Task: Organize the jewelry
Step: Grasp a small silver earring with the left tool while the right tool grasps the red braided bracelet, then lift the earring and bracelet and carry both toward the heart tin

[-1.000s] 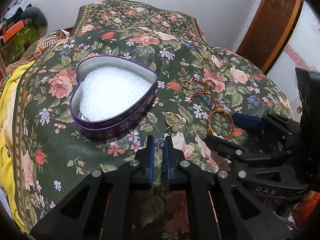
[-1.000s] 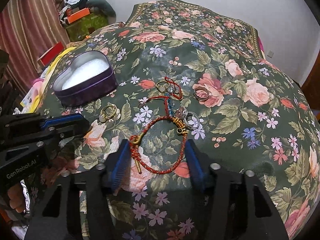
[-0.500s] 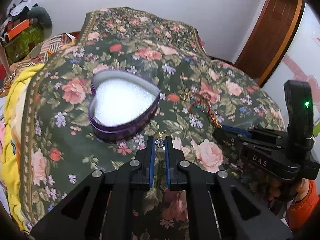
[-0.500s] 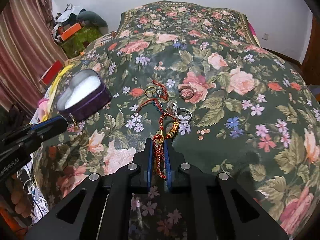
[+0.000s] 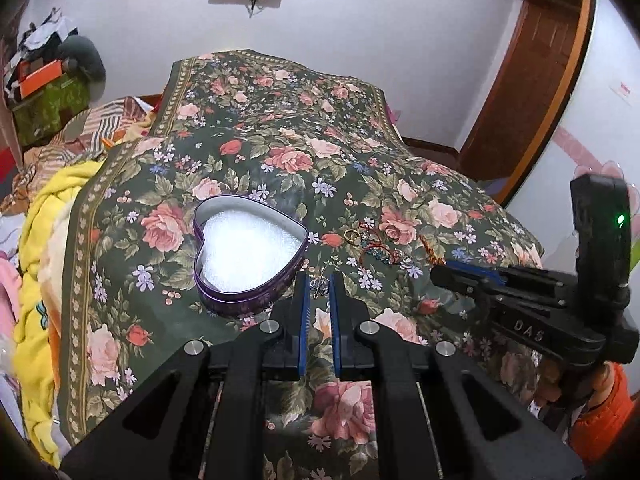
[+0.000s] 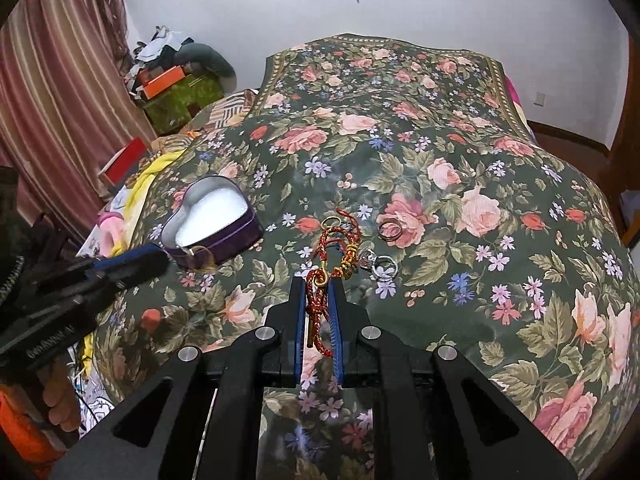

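Right gripper (image 6: 318,300) just clamped red braided bracelet (image 6: 316,312); left gripper (image 5: 319,286) clenched on small silver charm (image 5: 319,285). Both lifted off bedspread (image 5: 280,160); heart tin (image 5: 246,254) likely next.

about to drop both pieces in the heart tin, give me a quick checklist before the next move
1. Right gripper jaws shut on the red cord bracelet: ok.
2. Bracelet free of the other cords on the bedspread: cannot tell, the strands overlap.
3. Left gripper jaws shut on the small silver piece: ok, though the piece is too small to identify.
4. Heart tin open, white padding uncovered: ok.
5. Rings left on the bedspread lie apart from both grippers: ok.
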`<state>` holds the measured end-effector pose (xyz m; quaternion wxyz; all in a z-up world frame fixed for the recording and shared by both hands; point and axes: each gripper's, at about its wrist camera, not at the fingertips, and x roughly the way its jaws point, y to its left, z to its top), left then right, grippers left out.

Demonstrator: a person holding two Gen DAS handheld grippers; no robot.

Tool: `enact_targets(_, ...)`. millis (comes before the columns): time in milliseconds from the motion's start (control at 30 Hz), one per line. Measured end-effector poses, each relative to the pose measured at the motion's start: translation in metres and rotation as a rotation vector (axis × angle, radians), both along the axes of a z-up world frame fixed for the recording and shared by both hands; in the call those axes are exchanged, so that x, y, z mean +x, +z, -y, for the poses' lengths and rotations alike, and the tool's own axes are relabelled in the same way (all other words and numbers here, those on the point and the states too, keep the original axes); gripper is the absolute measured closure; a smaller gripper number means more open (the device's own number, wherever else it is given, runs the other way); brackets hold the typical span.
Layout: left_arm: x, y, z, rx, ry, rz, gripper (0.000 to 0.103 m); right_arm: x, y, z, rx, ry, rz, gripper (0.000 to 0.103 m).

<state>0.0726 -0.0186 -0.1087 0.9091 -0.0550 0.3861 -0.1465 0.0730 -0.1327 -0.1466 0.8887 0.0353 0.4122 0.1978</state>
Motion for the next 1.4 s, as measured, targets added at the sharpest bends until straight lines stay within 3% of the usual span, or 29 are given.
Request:
enact_targets(133,0.003,-0.014,0.002,0.001,-0.03,-0.055,0.095,-0.002,-0.002,0.001,0.009,0.004,-0.018,0.093)
enact_targets(300,0.013,-0.052,0.0,-0.021,-0.045,-0.203,0.095,-0.002,-0.003,0.004,0.009,-0.001,-0.023,0.093)
enact_targets(400,0.012,-0.062,-0.001,-0.034,-0.056,-0.243,0.095,-0.001,-0.005,0.006,0.013,-0.003,-0.029,0.093)
enact_targets(700,0.007,-0.057,0.013,-0.076,-0.124,-0.23,0.095,-0.002,-0.007,0.001,0.001,0.011,-0.032,0.093)
enact_targets(1100,0.017,-0.02,-0.025,-0.087,-0.017,-0.1,0.095,0.005,-0.008,-0.019,0.0,0.054,-0.036,0.093)
enact_targets(1400,0.016,-0.06,-0.025,-0.015,-0.023,-0.217,0.095,0.005,-0.016,-0.024,-0.012,0.072,-0.06,0.093)
